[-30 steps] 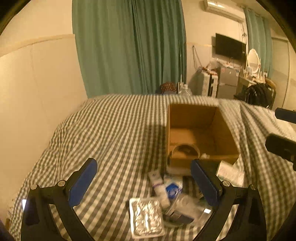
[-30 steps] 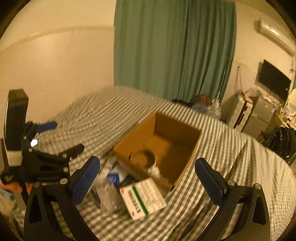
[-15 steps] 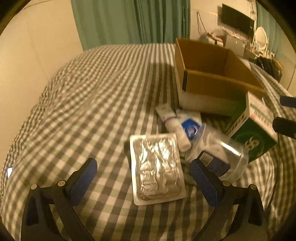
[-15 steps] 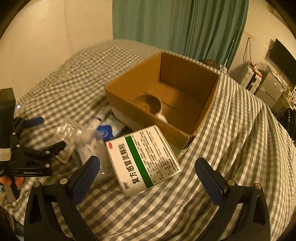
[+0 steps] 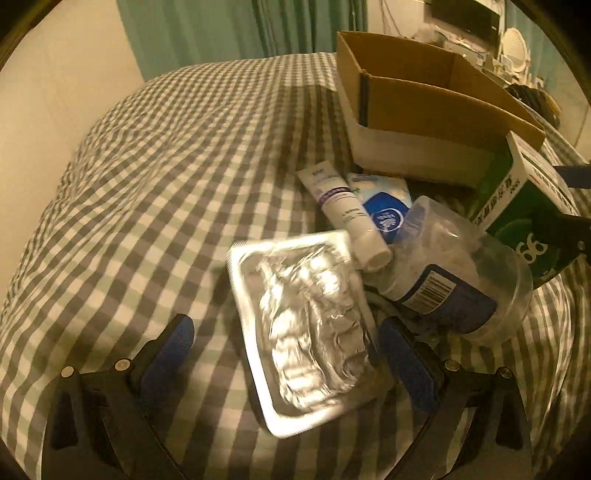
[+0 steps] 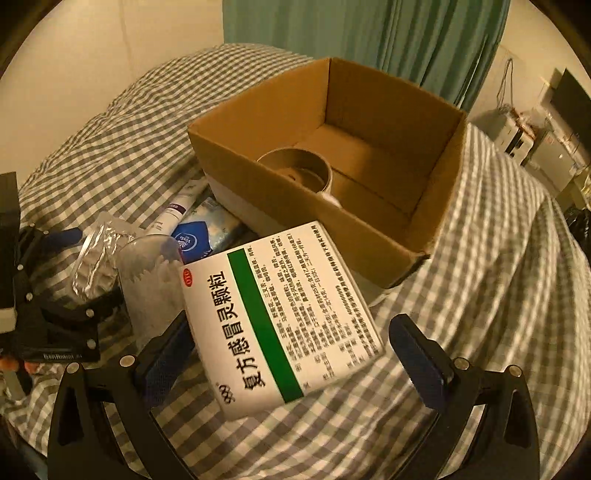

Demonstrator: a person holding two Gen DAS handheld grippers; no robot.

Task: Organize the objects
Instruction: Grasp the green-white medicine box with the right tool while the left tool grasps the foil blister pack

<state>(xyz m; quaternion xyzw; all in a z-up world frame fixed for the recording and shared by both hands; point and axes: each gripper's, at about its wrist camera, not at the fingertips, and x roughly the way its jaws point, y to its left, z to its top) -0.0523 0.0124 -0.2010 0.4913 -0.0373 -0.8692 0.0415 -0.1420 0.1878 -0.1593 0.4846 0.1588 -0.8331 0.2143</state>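
Observation:
A silver foil blister pack [image 5: 306, 325] lies on the checked bedspread, between the open fingers of my left gripper [image 5: 291, 354]. Beside it lie a white tube [image 5: 343, 206], a blue-and-white packet [image 5: 384, 210] and a clear plastic bottle with a blue label [image 5: 454, 273]. A white and green medicine box [image 6: 277, 314] leans on the pile, and my right gripper [image 6: 291, 354] stands open around its near end. Behind them sits an open cardboard box [image 6: 436, 236] holding a round tin [image 6: 299, 173]. The left gripper [image 6: 74, 280] shows at the left edge of the right wrist view.
The bed [image 5: 147, 155] is covered with a grey and white checked spread and slopes away on all sides. Green curtains [image 6: 369, 33] hang behind it, a cream wall [image 5: 55, 74] lies to the left, and furniture [image 6: 532, 140] stands at the right.
Both grippers have come down and closer to the pile. The foil pack now sits between the left fingers and the medicine box between the right fingers. Both stay open.

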